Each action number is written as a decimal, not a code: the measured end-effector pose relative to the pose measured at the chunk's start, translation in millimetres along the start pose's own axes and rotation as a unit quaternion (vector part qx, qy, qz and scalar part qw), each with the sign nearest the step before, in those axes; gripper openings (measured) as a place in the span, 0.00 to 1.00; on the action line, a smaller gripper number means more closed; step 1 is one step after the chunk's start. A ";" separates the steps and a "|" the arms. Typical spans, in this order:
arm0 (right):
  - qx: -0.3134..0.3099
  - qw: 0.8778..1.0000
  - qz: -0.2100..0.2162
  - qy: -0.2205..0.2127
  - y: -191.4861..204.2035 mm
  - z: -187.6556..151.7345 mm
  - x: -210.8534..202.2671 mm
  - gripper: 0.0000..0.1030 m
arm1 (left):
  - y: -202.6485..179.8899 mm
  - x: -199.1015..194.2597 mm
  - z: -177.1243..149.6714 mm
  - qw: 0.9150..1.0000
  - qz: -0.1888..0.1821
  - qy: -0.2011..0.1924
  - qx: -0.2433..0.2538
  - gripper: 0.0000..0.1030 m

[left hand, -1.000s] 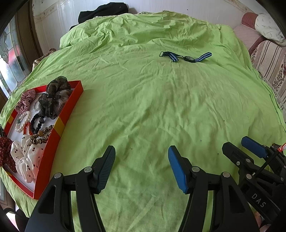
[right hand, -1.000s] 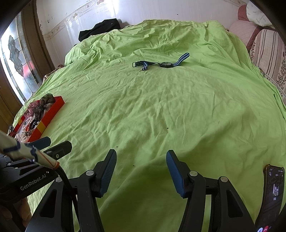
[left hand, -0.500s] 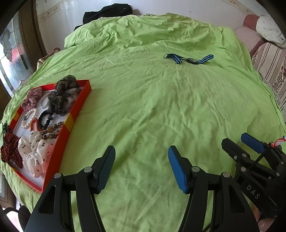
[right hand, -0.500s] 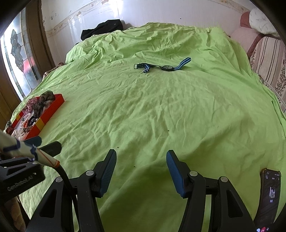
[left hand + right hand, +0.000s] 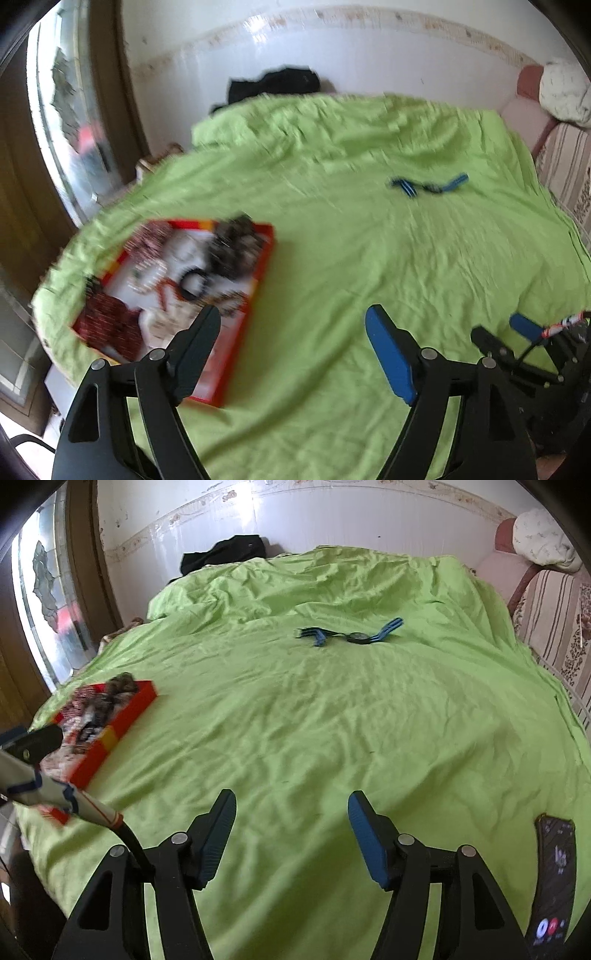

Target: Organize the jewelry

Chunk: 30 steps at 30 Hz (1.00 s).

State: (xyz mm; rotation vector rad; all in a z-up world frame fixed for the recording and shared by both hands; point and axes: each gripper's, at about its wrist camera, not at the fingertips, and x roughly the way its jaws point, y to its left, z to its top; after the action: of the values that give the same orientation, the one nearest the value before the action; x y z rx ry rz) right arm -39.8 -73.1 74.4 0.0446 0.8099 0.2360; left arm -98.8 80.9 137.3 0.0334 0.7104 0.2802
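Two grippers, fingers spread, empty | watch (image 5: 356, 637) far ahead | tray (image 5: 255, 295) near left fingers (image 5: 201, 339)

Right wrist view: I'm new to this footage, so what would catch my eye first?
The bright green bedsheet fills nearly the whole view. A blue-strapped wristwatch lies alone toward its far side, while a red tray crowded with hair ties and beads sits near the left edge. A phone with a lit screen lies at the lower right.
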 end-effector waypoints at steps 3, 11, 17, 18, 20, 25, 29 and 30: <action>-0.018 1.000 0.000 -0.008 21.0 0.4 -15.5 0.66 | 16.5 -16.2 2.4 0.999 0.020 -0.030 -0.012 0.88; -0.047 0.999 0.011 -0.015 69.7 0.3 -47.3 0.68 | 67.4 -52.4 -3.3 0.993 0.059 -0.083 -0.056 0.97; -0.072 0.997 0.015 -0.015 101.3 -3.5 -58.7 0.68 | 96.1 -67.5 -11.2 0.991 0.058 -0.093 -0.079 0.97; -0.078 0.997 0.015 -0.014 106.8 -4.6 -59.9 0.69 | 98.8 -68.3 -12.4 0.991 0.059 -0.093 -0.081 0.97; -0.089 0.996 0.016 -0.014 115.8 -5.7 -62.0 0.69 | 105.8 -70.7 -14.9 0.990 0.059 -0.095 -0.086 0.97; -0.108 0.994 0.018 -0.013 135.2 -7.8 -65.5 0.70 | 118.3 -69.8 -19.9 0.990 0.058 -0.084 -0.098 0.97; -0.115 0.993 0.018 -0.011 141.7 -10.0 -65.4 0.71 | 123.7 -65.3 -24.9 0.991 0.055 -0.067 -0.104 0.98; -0.115 0.993 0.018 -0.010 142.1 -11.1 -65.4 0.71 | 123.9 -64.8 -25.9 0.991 0.056 -0.065 -0.104 0.98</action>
State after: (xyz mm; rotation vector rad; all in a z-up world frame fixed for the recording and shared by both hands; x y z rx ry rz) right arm -118.5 49.8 131.6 -0.1557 0.7579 0.3609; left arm -192.4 181.3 174.5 -0.1061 0.5483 0.4551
